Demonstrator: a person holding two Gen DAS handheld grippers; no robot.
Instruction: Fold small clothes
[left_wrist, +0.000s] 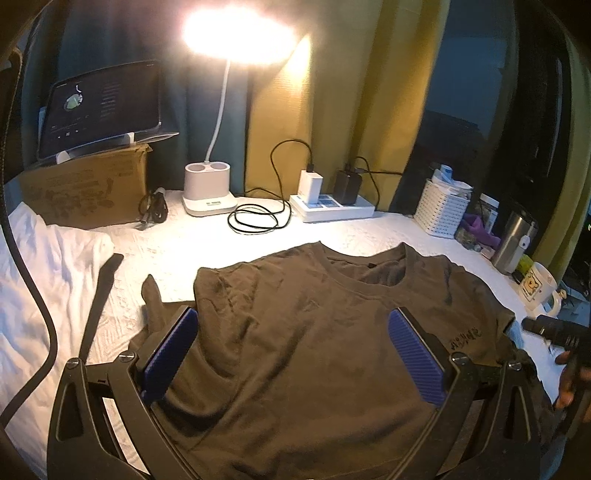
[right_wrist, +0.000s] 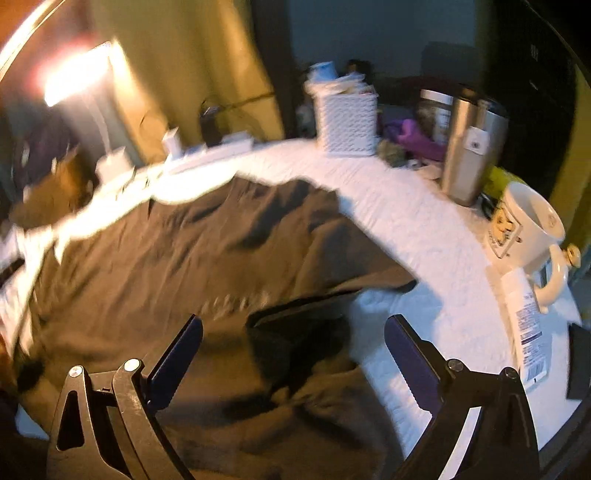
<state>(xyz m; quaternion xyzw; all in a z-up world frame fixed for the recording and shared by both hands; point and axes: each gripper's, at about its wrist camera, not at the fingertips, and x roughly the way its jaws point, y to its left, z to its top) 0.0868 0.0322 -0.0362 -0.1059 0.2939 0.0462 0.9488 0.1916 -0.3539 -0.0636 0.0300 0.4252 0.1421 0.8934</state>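
Note:
A dark brown T-shirt (left_wrist: 295, 332) lies spread front up on the white table cover (left_wrist: 207, 247), collar toward the far side, small dark print on the chest. My left gripper (left_wrist: 293, 328) is open and empty, its blue pads (left_wrist: 413, 354) hovering above the shirt's chest. In the right wrist view the same shirt (right_wrist: 184, 251) is blurred. My right gripper (right_wrist: 293, 339) is open and empty above the shirt's right edge, where a sleeve fold (right_wrist: 295, 332) lies. The right gripper's dark body (left_wrist: 557, 332) shows at the far right of the left wrist view, held by a hand.
A white garment (left_wrist: 40, 280) lies at the left. Along the back stand a cardboard box (left_wrist: 85, 192), a lit desk lamp (left_wrist: 208, 188), a power strip (left_wrist: 332, 206) with chargers and cable, and a white basket (left_wrist: 441, 210). A steel tumbler (right_wrist: 469, 147) and mug (right_wrist: 528, 225) stand at right.

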